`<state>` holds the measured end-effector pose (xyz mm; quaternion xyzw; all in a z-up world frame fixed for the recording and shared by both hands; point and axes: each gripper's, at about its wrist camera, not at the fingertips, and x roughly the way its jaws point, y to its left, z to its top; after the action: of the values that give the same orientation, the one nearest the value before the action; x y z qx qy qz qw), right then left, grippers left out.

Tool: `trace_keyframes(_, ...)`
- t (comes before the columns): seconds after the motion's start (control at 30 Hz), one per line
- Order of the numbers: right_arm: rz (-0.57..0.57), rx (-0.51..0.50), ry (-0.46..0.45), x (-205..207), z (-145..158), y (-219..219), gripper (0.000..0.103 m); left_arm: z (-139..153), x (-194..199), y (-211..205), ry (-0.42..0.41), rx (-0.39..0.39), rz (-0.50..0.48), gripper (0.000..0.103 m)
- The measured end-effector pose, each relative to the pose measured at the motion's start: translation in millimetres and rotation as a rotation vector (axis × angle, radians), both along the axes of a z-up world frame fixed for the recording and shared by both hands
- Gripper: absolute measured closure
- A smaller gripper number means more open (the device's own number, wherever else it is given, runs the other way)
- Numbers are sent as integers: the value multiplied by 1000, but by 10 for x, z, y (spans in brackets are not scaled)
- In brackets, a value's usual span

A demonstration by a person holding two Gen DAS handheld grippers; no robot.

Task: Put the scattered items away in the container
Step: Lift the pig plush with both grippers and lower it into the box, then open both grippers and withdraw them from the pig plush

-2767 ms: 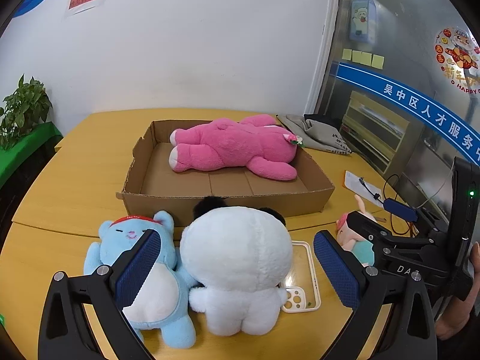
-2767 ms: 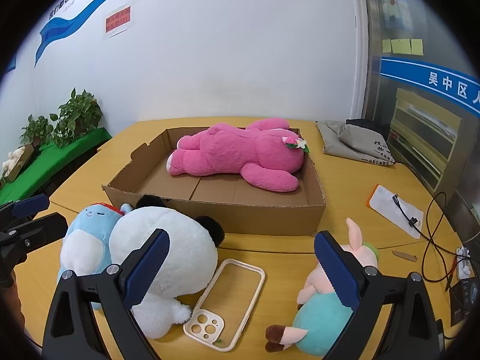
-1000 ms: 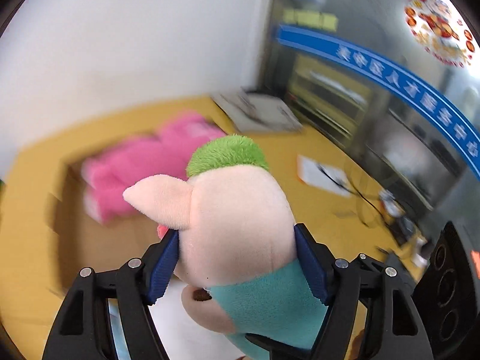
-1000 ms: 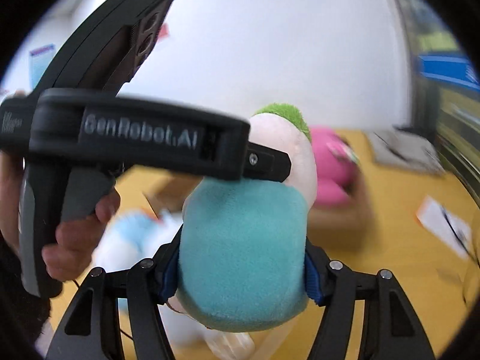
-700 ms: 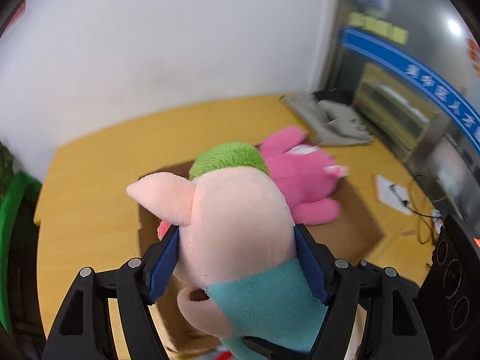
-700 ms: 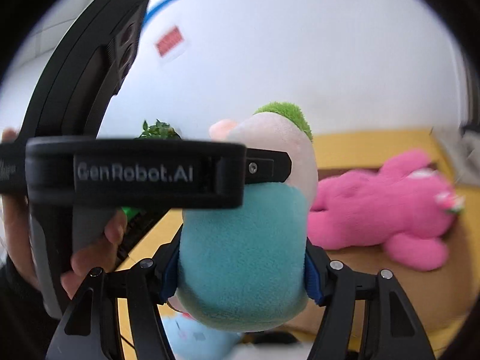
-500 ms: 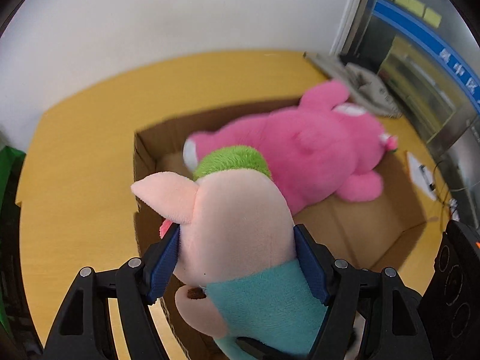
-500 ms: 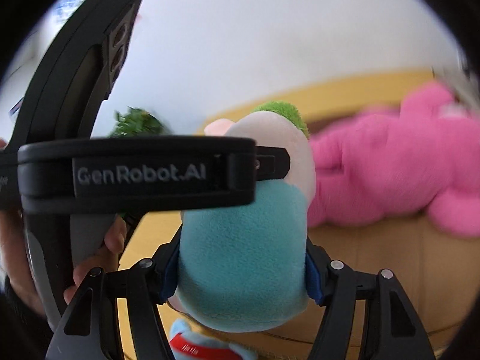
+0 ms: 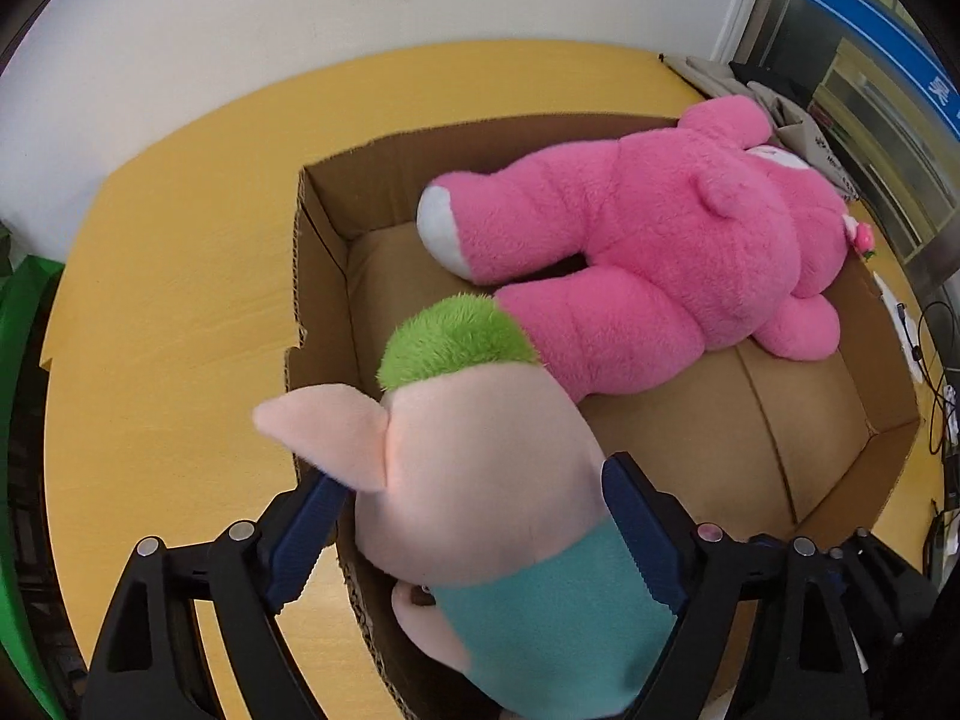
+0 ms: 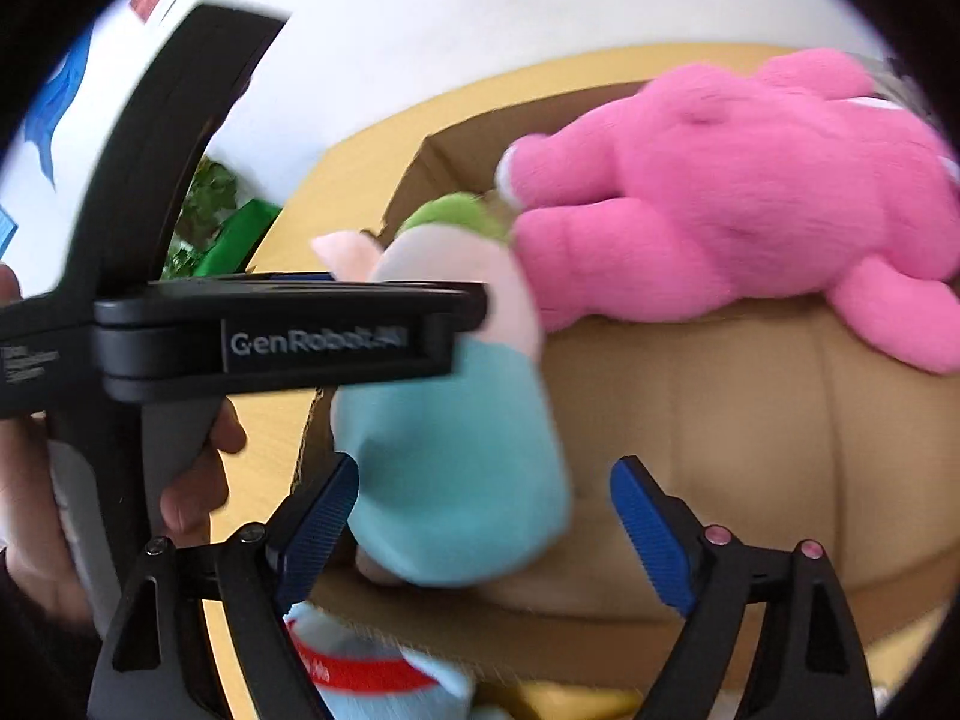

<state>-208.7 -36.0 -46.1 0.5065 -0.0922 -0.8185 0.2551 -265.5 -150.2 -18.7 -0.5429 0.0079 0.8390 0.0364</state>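
Note:
A pig plush with a green tuft and teal shirt is at the near left corner of the cardboard box, its head against the leg of a pink bear plush lying inside. My left gripper straddles the pig's head, its jaws opening, with a small gap showing at the left pad. In the right wrist view the pig is blurred between the widening jaws of my right gripper, clear of the right pad. The left gripper's black body crosses above the pig, and the pink bear fills the box.
A blue plush with a red band lies on the yellow table just outside the box's near wall. A hand holds the left gripper. A plant stands off the table's left, and a grey bag and cables lie to the right.
Both grippers carried the pig from the table front over and down into the box. Both pairs of jaws have now widened off the pig, which is slipping out of the right gripper.

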Motion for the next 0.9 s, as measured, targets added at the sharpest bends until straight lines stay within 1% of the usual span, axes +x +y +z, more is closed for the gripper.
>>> trace_keyframes(0.13,-18,-47,5,113,90,319,16,238,118,32,69,23,19,13)
trace_keyframes(0.17,-11,-54,14,115,115,313,17,302,160,40,87,30,24,13)
trace_keyframes(0.23,8,-47,62,182,223,349,17,443,242,64,124,19,31,13)
trace_keyframes(0.3,29,-11,123,277,336,394,17,594,380,86,175,16,47,13)
trace_keyframes(0.37,48,41,180,396,441,406,17,725,580,83,229,40,70,13)
trace_keyframes(0.4,55,75,218,398,470,305,16,795,731,79,264,46,90,13)
trace_keyframes(0.43,56,108,255,433,518,258,16,861,922,76,301,49,120,11)
trace_keyframes(0.47,55,143,289,502,568,280,16,913,1121,80,337,46,152,9)
trace_keyframes(0.5,52,188,332,591,597,306,16,947,1303,89,369,43,176,6)
trace_keyframes(0.53,48,221,368,696,635,358,16,965,1502,110,401,46,203,1)
trace_keyframes(0.6,19,258,419,882,715,495,16,951,1811,186,428,54,254,0)
trace_keyframes(0.67,-25,261,449,1003,774,643,16,926,2060,324,450,53,289,0)
trace_keyframes(0.77,-76,257,469,1125,832,839,16,945,2306,583,484,59,271,0)
trace_keyframes(0.9,-123,277,474,1160,812,1031,16,1021,2471,814,515,87,244,0)
